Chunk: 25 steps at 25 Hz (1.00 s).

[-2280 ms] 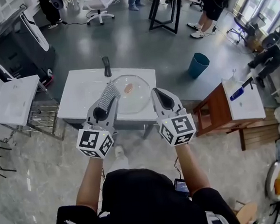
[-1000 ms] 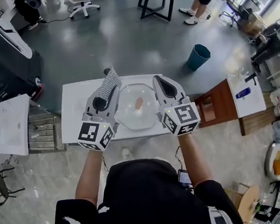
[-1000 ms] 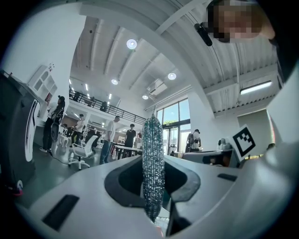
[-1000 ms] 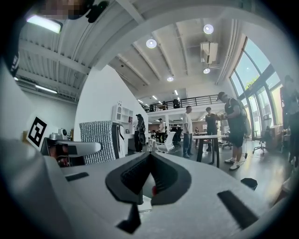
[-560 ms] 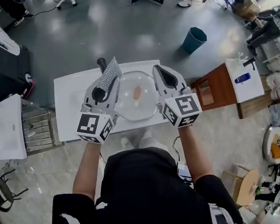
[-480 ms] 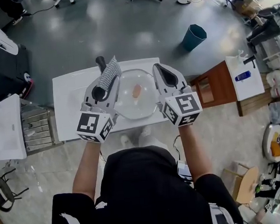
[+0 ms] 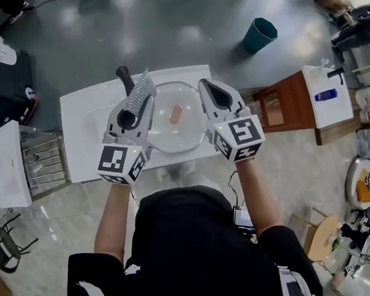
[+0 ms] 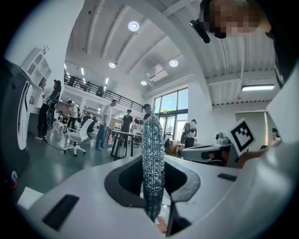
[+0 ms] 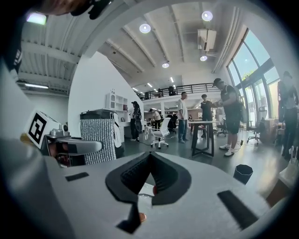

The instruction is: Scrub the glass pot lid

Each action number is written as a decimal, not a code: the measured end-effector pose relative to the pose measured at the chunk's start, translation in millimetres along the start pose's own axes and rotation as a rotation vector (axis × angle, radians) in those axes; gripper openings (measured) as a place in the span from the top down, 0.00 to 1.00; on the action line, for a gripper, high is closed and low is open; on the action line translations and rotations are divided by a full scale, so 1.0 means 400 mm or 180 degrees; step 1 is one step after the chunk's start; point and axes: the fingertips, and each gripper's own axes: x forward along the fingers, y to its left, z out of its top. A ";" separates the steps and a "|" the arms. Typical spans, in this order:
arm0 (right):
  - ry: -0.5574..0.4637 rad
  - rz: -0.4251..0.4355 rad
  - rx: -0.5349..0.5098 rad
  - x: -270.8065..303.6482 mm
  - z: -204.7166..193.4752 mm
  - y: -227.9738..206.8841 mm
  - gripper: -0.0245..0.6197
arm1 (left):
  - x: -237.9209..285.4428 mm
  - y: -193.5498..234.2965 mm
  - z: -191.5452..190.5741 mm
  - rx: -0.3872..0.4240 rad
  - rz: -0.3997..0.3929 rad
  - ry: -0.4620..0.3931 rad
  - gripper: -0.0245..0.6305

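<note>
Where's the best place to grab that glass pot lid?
The orange knob at its centre, from straight above: the glass pot lid lies flat on the white table, knob up, and its thin rim likely offers little purchase.

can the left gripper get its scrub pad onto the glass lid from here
Likely yes. The left gripper, shut on the scrub pad, hangs beside the glass lid at its left edge, with nothing between them. The right gripper is at the opposite edge.
</note>
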 end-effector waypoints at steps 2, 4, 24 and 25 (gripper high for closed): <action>0.0116 0.0090 -0.0020 0.014 -0.035 -0.008 0.99 | 0.016 0.004 -0.016 -0.0015 0.0041 0.0033 0.86; 0.0262 0.0201 -0.0039 0.025 -0.079 -0.011 0.99 | 0.030 0.008 -0.034 -0.0030 0.0085 0.0066 0.86; 0.1494 0.1399 -0.1161 0.084 -0.449 0.108 0.95 | 0.014 0.069 -0.194 -0.0213 0.0491 0.0385 0.86; 0.1541 0.1453 -0.1239 0.085 -0.460 0.112 0.93 | 0.009 0.071 -0.202 -0.0232 0.0516 0.0396 0.86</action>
